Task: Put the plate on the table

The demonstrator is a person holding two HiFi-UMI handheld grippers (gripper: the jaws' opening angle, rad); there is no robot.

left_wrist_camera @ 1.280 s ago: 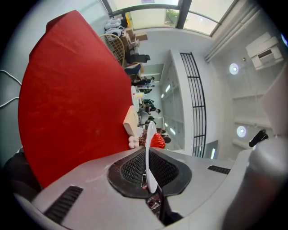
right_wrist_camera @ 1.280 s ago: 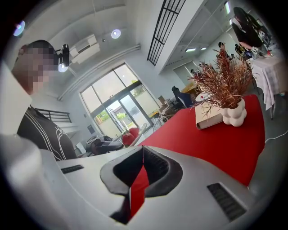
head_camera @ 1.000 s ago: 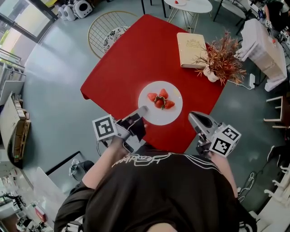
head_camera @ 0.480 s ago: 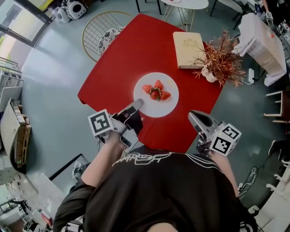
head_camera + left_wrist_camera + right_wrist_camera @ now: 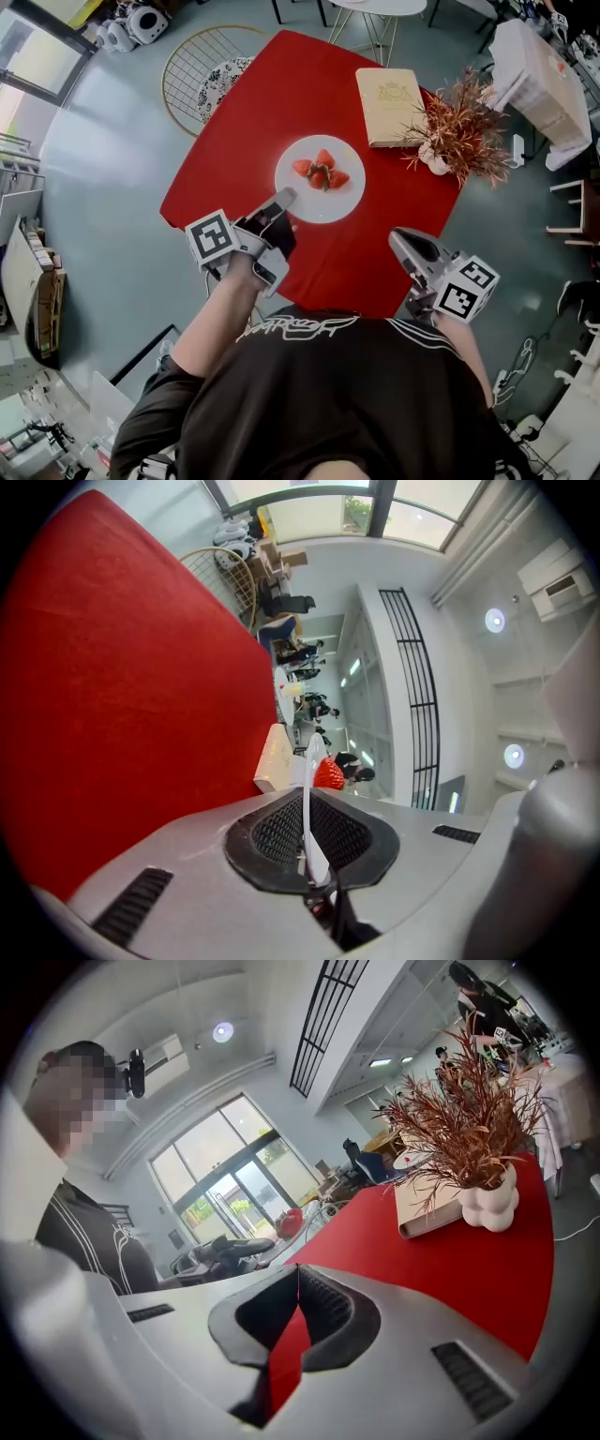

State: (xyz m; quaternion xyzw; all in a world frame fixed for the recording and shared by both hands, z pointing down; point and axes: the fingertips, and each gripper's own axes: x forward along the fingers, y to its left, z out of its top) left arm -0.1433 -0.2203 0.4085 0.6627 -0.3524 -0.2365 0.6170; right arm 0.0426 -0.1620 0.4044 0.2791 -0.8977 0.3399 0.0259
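Observation:
A white plate [image 5: 323, 192] with three strawberries [image 5: 320, 173] sits over the middle of the red table [image 5: 281, 103]. My left gripper [image 5: 284, 199] is shut on the plate's near-left rim. In the left gripper view the plate [image 5: 307, 799] shows edge-on between the closed pads, with a strawberry [image 5: 328, 774] just beyond. Whether the plate rests on the cloth or hovers just above it, I cannot tell. My right gripper [image 5: 397, 237] is shut with nothing in it, held off the table's near right edge. In the right gripper view its pads [image 5: 319, 1312] meet at the tip.
A tan book [image 5: 389, 92] and a dried red plant in a white vase [image 5: 457, 127] stand at the table's far right. A wire chair [image 5: 211, 70] is beyond the left corner. A white round table [image 5: 375, 7] lies further back.
My left gripper has carried the plate away from me, further in over the red table. The right gripper has stayed where it was.

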